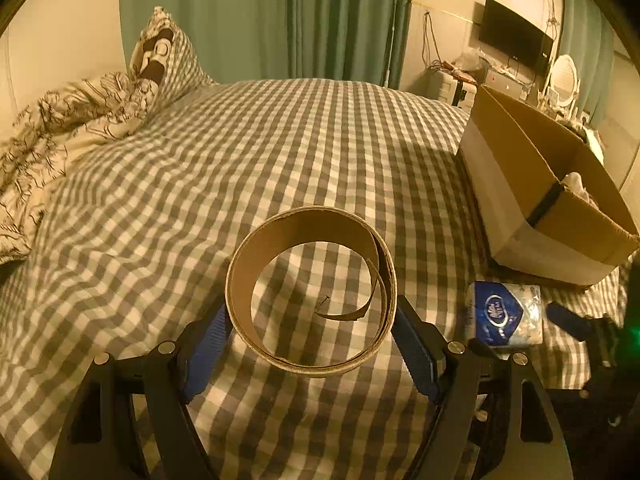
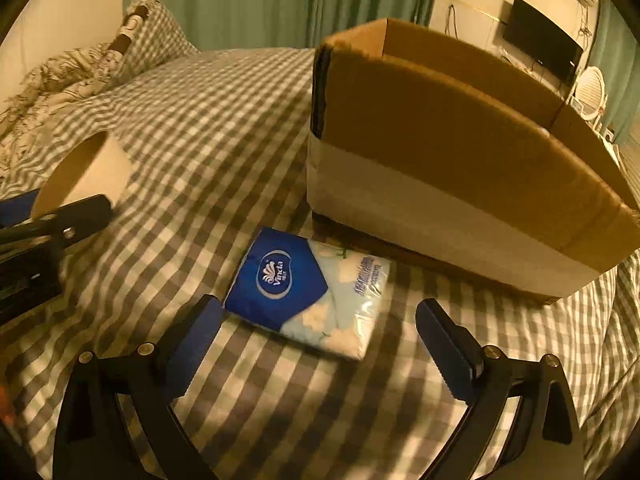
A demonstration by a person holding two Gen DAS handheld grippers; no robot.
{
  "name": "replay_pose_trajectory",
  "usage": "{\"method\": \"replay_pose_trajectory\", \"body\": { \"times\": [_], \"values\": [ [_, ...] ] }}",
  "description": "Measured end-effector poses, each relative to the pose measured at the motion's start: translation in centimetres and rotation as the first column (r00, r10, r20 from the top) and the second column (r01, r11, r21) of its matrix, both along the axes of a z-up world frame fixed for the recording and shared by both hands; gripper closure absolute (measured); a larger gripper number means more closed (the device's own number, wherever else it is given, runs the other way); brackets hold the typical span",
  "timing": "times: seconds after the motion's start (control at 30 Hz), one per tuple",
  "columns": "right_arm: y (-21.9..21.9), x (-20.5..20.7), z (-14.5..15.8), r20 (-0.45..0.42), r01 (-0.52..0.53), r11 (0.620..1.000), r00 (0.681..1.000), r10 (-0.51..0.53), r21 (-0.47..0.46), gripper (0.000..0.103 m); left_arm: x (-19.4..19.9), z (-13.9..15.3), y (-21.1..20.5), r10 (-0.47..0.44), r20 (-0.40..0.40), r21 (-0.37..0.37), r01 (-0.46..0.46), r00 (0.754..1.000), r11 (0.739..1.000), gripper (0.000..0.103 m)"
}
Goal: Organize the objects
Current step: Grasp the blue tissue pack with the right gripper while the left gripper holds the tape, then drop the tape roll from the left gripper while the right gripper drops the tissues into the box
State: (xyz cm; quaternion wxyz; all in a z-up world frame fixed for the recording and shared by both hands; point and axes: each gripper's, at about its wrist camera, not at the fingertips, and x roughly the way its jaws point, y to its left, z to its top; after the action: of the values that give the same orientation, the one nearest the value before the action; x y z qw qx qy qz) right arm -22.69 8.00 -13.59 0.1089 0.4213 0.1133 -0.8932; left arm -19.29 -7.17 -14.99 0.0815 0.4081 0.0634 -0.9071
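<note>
My left gripper [image 1: 312, 320] is shut on a brown cardboard tape ring [image 1: 360, 248] and holds it above the checked bedsheet; the ring also shows in the right wrist view [image 2: 80, 172] at the left. A blue and white Vinda tissue pack [image 2: 308, 292] lies flat on the bed in front of an open cardboard box [image 2: 440, 152]. My right gripper [image 2: 320, 336] is open, its fingers on either side of the pack's near end, just short of it. In the left wrist view the pack [image 1: 504, 316] lies at the right, below the box [image 1: 540, 184].
A checked pillow [image 1: 168, 60] and a rumpled patterned duvet [image 1: 68, 120] lie at the far left of the bed. Green curtains [image 1: 264, 16] hang behind. A desk with a dark monitor [image 1: 516, 32] stands at the far right.
</note>
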Motion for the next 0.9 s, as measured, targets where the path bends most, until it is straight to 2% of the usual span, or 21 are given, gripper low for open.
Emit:
{"method": "replay_pose_trajectory", "body": {
  "times": [0.23,0.3,0.33,0.5,0.67,0.8,0.9],
  "values": [
    [-0.5,-0.3,-0.8,0.023,-0.022,1.0,0.999,0.022,-0.015,0.006,0.1,-0.2,0.2,0.002,0.006,-0.002,-0.002,1.0,1.0,0.023],
    [-0.5,-0.3,-0.9,0.026,-0.032,0.999,0.999,0.032,-0.011,0.011,0.0,-0.2,0.0,0.003,0.005,-0.003,-0.003,1.0,1.0,0.023],
    [-0.5,-0.2,-1.0,0.029,-0.034,0.999,0.999,0.034,-0.006,0.018,0.0,-0.2,0.0,0.004,0.006,-0.004,-0.004,1.0,1.0,0.023],
    [0.4,0.5,0.1,0.02,-0.048,0.998,0.999,0.048,-0.037,0.02,0.2,-0.3,-0.1,0.007,0.007,-0.011,-0.006,1.0,1.0,0.023],
    [2.0,2.8,2.6,-0.012,-0.074,0.996,0.997,0.074,-0.05,0.02,0.7,1.1,0.9,-0.017,-0.009,0.0,0.017,1.0,1.0,0.023],
    [4.9,5.3,6.4,-0.058,-0.095,0.994,0.994,0.092,-0.062,0.02,1.8,4.2,3.3,-0.066,-0.061,-0.085,0.061,0.996,0.995,0.023],
    [7.2,6.2,9.6,-0.11,-0.097,0.992,0.99,0.088,-0.075,0.02,2.4,7.1,4.3,-0.082,-0.112,-0.073,0.074,0.99,0.995,0.023]
  ]
}}
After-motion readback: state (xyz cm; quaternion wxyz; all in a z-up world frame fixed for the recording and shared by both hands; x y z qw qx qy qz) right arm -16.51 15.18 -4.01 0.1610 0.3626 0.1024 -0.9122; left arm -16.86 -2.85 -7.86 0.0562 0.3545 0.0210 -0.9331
